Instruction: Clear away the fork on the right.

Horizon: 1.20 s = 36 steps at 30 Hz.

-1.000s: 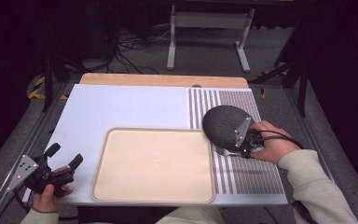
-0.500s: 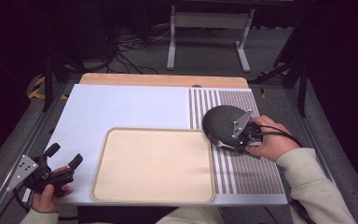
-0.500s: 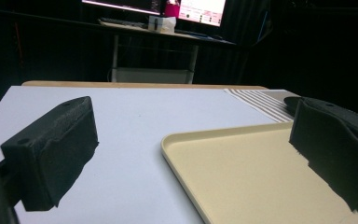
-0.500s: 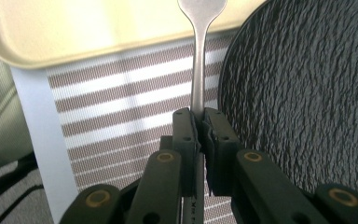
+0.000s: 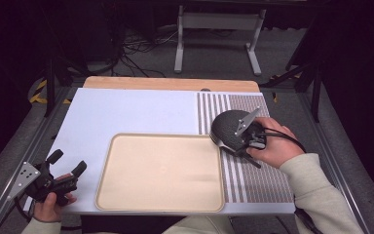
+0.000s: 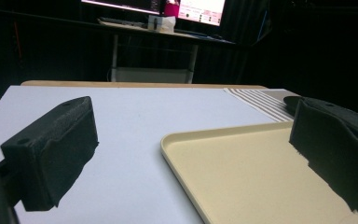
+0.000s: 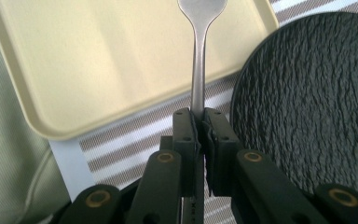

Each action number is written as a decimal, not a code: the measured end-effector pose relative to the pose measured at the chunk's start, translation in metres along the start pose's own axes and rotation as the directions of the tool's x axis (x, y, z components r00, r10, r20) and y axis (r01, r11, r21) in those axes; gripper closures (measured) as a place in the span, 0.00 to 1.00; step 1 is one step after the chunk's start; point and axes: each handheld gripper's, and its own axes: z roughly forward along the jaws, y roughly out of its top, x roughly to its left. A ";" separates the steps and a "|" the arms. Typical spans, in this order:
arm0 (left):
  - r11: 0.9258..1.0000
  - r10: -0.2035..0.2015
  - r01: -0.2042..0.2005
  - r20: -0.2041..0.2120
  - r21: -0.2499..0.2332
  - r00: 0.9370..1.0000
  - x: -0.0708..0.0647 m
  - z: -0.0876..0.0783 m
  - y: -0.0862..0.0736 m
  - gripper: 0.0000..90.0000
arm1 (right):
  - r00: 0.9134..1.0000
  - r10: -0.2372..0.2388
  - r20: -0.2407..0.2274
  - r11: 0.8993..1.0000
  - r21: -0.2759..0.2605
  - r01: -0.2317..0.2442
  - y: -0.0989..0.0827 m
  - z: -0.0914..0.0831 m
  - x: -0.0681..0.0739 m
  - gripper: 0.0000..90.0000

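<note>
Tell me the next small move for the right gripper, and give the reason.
Probably carry the spoon a little further over the beige tray and lower it there. The right gripper is shut on the spoon's handle, its bowl already reaches past the tray's rim, and the tray is bare. The dark textured plate sits beside it on the striped mat.

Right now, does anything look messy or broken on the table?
Nothing looks spilled or broken. The beige tray lies flat and bare, and the dark plate sits on the striped mat. The right gripper is shut on a metal spoon that reaches over the tray's edge.
</note>
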 end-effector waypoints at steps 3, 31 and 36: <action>1.000 0.000 0.000 0.000 0.000 1.000 0.000 0.000 0.000 0.02 | 0.999 0.032 -0.002 0.999 -0.015 -0.032 0.007 0.001 0.003 0.93; 1.000 -0.001 0.001 0.001 -0.003 1.000 0.001 -0.001 0.000 0.02 | 0.939 0.337 -0.074 0.938 -0.059 -0.341 0.058 0.021 0.026 0.93; 1.000 -0.002 0.002 0.002 -0.005 1.000 0.000 -0.001 0.001 0.02 | 0.918 0.389 -0.070 0.919 -0.039 -0.392 0.064 0.027 0.028 0.93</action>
